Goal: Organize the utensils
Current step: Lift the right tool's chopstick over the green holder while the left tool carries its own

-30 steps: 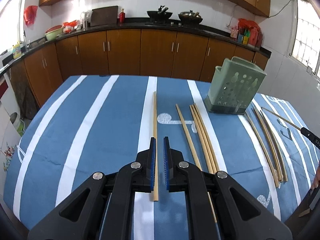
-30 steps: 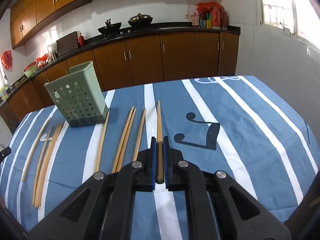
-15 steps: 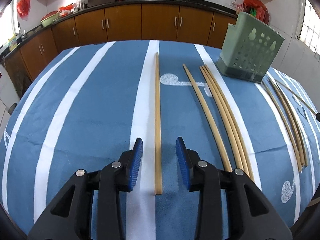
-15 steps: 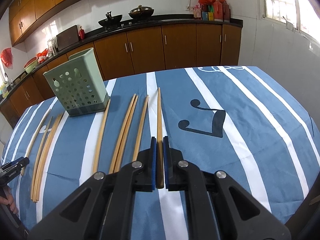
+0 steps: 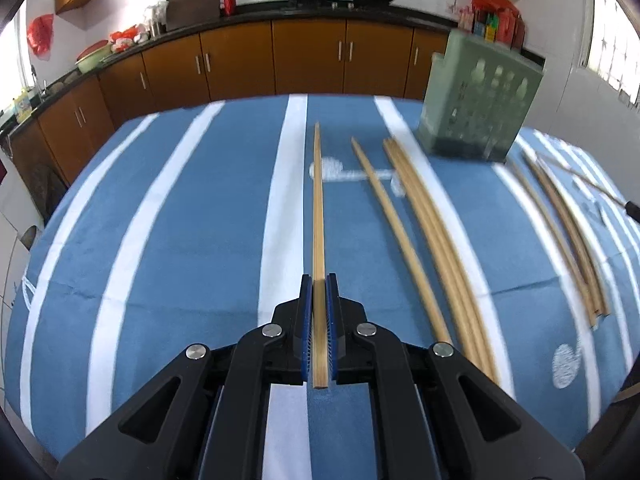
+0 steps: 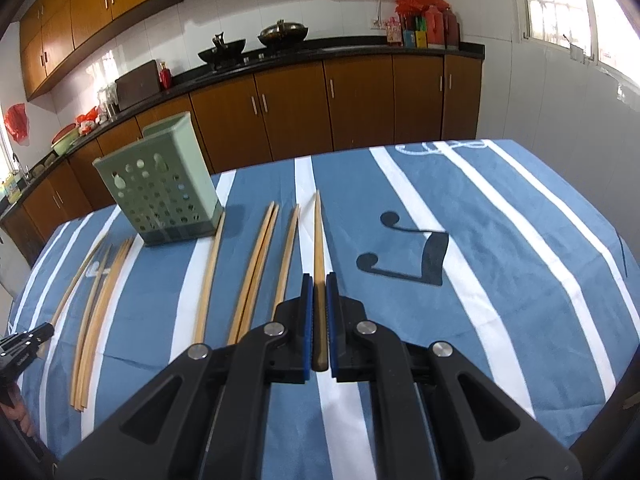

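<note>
Your left gripper [image 5: 319, 280] is clamped on a pale, straight bamboo chopstick [image 5: 318, 208] pointing away over the blue striped tablecloth [image 5: 180, 220]. Your right gripper [image 6: 319, 280] pinches another chopstick [image 6: 318, 236], darker at its butt end. More chopsticks [image 6: 256, 264] lie loose beside the upright green perforated holder [image 6: 160, 192].

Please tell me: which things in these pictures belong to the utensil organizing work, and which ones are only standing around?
Belong to the work:
- left tool, shut on a chopstick
- right tool, shut on a second chopstick
- loose chopsticks on the striped cloth
- green utensil holder

Only standing around:
- woks
- cabinets
- bottles
</note>
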The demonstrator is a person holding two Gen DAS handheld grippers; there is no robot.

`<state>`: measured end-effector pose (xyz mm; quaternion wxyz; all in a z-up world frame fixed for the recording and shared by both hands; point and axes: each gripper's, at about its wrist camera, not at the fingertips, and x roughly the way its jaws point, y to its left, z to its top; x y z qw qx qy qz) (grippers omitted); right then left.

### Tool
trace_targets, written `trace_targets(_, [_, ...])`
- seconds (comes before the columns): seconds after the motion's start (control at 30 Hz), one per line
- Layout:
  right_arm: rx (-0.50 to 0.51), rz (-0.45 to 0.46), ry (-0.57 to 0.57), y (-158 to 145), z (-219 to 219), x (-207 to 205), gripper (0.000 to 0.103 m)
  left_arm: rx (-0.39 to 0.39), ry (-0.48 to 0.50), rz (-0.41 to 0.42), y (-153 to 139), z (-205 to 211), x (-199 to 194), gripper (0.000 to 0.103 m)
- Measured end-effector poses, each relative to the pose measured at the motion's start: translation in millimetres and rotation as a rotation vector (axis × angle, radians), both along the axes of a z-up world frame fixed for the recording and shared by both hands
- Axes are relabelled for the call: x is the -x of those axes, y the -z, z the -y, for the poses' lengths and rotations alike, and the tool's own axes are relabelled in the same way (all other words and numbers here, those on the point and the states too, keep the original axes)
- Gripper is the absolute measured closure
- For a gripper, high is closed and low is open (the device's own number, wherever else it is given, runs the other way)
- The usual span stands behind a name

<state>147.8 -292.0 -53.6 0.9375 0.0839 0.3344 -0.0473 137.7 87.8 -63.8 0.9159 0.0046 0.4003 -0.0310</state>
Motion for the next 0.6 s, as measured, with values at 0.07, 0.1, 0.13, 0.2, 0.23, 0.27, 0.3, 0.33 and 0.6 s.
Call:
trace_targets(0.07, [0.0,0.012,0.001,-4,1,1,0.095,0.006,0.004,0.029,-10,0,2,0.096])
trace_targets(0.1, [0.0,0.018,0.001,-6,1,1,0.095,0.01,0.005,0.045,-16,-1,4,0.096])
trace_targets(0.13, [0.0,0.024,0.002,-8,1,2,0.095,0.015,0.007,0.066,-23,-1,6,0.096])
trace_targets(0.2, [-0.003,0.032,0.003,-11,2,2,0.095,0.022,0.008,0.105,-36,0,9,0.096])
trace_targets(0.23, [-0.004,0.036,0.004,-12,2,3,0.095,0.026,0.007,0.117,-41,0,9,0.096])
trace_targets(0.27, [-0.005,0.042,0.004,-13,2,3,0.095,0.032,0.006,0.131,-46,1,10,0.096])
trace_targets(0.3, [-0.005,0.048,0.002,-15,2,4,0.095,0.038,0.005,0.144,-50,1,10,0.096])
trace_targets(0.33, [-0.006,0.053,0.001,-16,2,4,0.095,0.045,0.003,0.158,-55,1,11,0.096])
trace_targets(0.6, [-0.011,0.122,0.002,-36,5,7,0.095,0.078,-0.018,0.245,-85,0,12,0.096])
